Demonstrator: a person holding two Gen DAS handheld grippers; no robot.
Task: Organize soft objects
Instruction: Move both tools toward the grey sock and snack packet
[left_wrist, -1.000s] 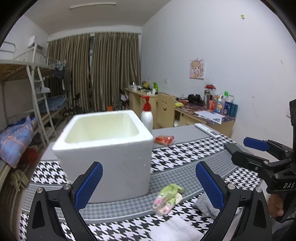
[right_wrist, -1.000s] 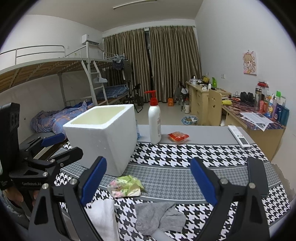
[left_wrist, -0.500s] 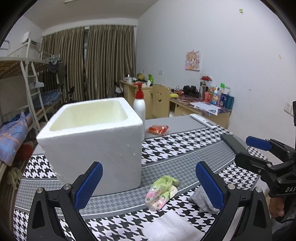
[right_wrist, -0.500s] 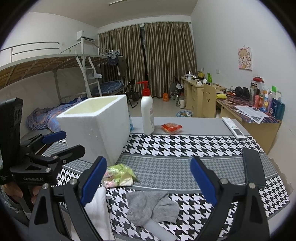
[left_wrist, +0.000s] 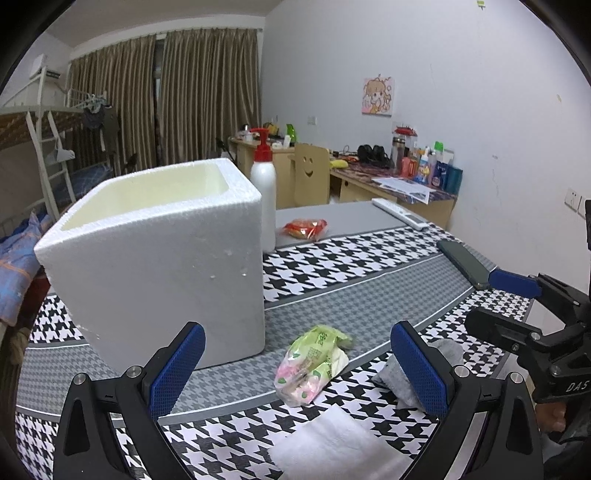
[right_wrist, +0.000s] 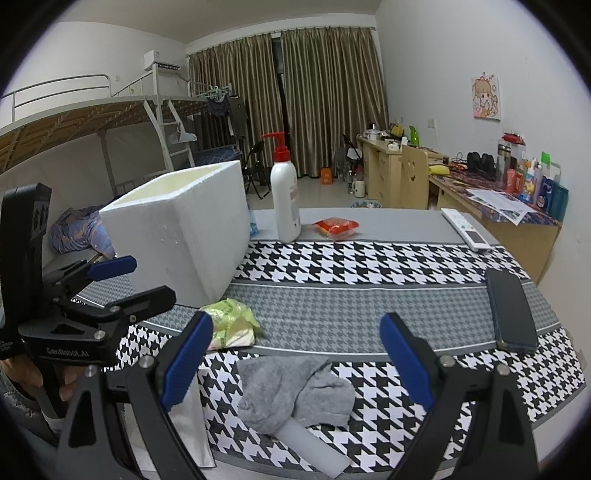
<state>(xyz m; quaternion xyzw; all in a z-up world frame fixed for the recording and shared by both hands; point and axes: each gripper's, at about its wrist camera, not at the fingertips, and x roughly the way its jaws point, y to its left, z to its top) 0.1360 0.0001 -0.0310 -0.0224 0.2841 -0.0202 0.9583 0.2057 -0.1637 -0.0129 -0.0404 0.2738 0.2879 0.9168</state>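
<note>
Behind both spread, empty claws, foam box (left_wrist: 159, 258) crowds tissue pack (left_wrist: 314, 363), beside grey sock (right_wrist: 291, 395).

"GenRobot.AI" stands on the left gripper (right_wrist: 149, 280); "DAS" shows on the right gripper (left_wrist: 498, 301).

box (left_wrist: 159, 258): on the tabletop (right_wrist: 332, 295), toward its left edge.
bottle (right_wrist: 285, 195): upright just right of the box's far corner, near the far edge.
packet (right_wrist: 336, 226): right of the bottle, near the far edge.
remote (right_wrist: 466, 229): at the far right corner.
phone (right_wrist: 511, 312): flat along the right edge, nearer than the remote.
pouch (left_wrist: 314, 362): before the box's near right corner, just beside it.
sock (right_wrist: 291, 391): near the front edge, right of the pouch, lying over a tube (right_wrist: 314, 446).
towel (left_wrist: 332, 446): at the front edge, before the pouch, left of the sock.
</note>
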